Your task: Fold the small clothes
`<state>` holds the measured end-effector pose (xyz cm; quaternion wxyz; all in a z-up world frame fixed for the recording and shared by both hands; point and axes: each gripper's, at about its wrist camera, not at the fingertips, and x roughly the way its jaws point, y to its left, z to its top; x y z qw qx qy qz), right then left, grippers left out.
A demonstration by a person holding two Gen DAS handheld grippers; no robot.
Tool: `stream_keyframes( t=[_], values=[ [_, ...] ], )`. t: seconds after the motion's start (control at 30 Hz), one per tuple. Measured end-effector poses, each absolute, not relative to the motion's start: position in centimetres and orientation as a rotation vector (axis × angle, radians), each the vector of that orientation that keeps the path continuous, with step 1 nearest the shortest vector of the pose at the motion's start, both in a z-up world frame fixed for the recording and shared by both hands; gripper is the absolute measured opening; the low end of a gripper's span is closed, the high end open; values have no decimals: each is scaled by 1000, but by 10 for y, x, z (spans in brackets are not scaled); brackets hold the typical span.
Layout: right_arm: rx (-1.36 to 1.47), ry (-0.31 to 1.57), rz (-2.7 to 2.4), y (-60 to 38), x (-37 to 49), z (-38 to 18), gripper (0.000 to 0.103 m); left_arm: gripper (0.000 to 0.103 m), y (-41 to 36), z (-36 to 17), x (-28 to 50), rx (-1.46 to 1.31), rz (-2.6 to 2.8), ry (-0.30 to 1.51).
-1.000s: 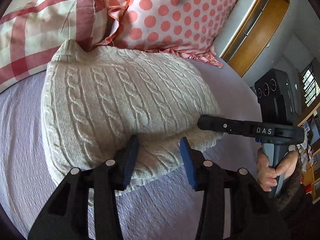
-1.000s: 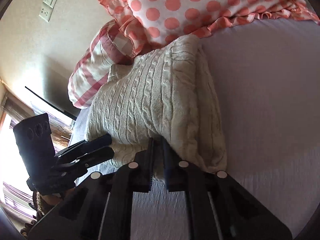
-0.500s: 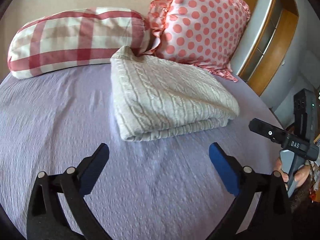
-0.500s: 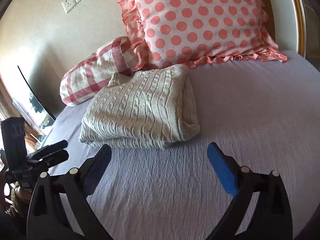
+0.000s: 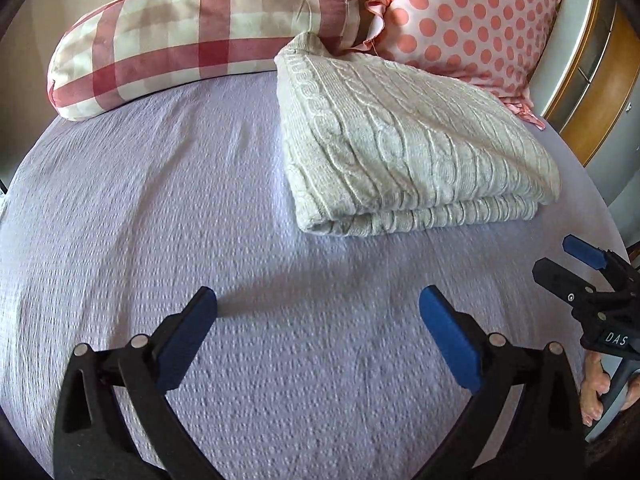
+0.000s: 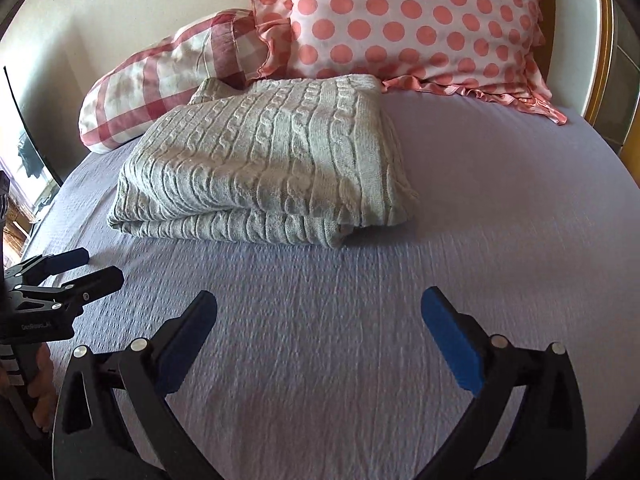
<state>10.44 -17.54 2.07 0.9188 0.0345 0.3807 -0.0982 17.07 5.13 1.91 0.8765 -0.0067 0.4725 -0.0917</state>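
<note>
Both the left gripper (image 5: 318, 308) and right gripper (image 6: 319, 312) gaped wide, empty, near the folded sweater (image 6: 272, 160) on the bedspread (image 6: 480, 220).

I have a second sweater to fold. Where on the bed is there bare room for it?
The lavender sheet lies bare between the folded sweater and both open grippers, and right of the sweater. It is crowded at the head: checked pillow and polka-dot pillow touch the sweater.

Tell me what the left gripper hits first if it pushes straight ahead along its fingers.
Probably the lavender bedspread itself: the open left gripper points across bare cover, with the folded cable-knit sweater ahead and slightly right. Depth is unclear; kept level, it might reach the sweater's near-left corner.
</note>
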Motion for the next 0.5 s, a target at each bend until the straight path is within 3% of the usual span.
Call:
stream_keyframes(
  t=[0.5],
  values=[
    [7, 861, -272, -170, 113, 8, 102, 101, 35, 18, 172, 95, -143, 992]
  ],
)
